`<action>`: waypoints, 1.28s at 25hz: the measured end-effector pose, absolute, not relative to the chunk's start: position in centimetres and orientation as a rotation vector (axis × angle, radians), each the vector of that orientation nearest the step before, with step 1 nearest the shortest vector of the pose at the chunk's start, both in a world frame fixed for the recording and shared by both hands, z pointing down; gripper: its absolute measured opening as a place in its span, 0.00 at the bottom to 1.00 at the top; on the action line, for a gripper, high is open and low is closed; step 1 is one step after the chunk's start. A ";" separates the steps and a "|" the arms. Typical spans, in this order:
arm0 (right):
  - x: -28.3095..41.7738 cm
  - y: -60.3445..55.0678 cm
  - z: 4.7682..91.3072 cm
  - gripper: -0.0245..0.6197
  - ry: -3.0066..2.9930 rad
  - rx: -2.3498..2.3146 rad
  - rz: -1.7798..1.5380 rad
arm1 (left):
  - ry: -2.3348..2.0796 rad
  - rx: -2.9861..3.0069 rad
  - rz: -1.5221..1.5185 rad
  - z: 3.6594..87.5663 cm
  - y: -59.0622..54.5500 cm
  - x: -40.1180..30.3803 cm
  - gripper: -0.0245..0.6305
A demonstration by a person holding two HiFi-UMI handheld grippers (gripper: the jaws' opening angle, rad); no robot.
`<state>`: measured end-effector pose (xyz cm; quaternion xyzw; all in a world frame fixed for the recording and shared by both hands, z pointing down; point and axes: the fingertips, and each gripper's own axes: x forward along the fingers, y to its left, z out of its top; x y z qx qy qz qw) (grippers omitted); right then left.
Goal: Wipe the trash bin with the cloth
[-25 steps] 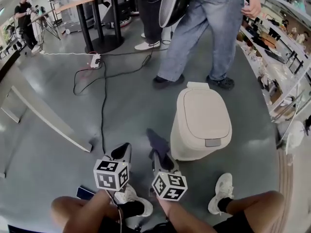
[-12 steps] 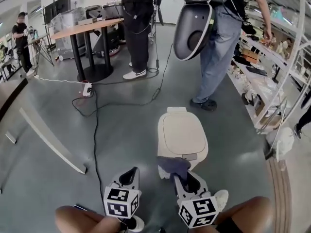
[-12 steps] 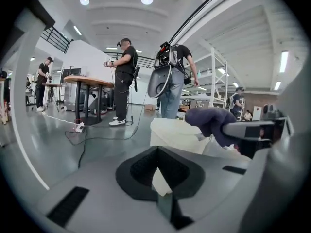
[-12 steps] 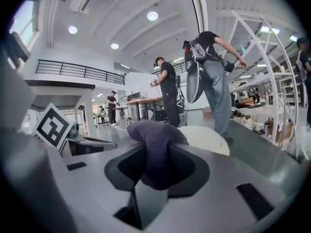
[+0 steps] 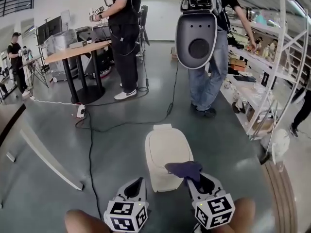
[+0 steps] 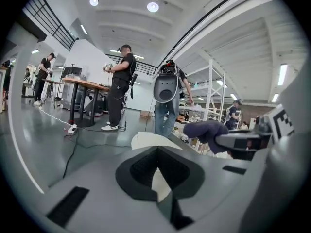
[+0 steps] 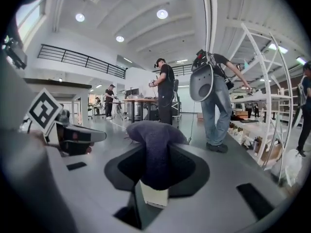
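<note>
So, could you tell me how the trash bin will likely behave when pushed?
The trash bin looks like light plastic, so it may slide on the smooth floor. It looks fairly tall and narrow, so a high push might tip it.

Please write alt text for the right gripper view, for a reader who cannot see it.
The right gripper is shut on a dark navy cloth that bunches above its jaws. Behind it, people stand on a grey floor near white shelving.
</note>
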<state>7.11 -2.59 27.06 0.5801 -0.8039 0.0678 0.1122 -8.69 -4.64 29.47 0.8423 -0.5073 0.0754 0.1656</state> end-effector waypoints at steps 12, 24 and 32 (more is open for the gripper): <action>8.8 -3.5 27.5 0.20 -2.445 1.641 0.104 | -1.420 2.480 0.132 28.6 -5.5 -5.3 0.04; 8.4 -0.1 28.5 0.20 -2.426 1.786 0.088 | -1.577 2.503 0.101 28.1 -3.2 -5.2 0.04; 9.3 2.7 28.1 0.20 -2.410 1.841 0.082 | -1.575 2.527 0.066 27.1 0.3 -5.7 0.04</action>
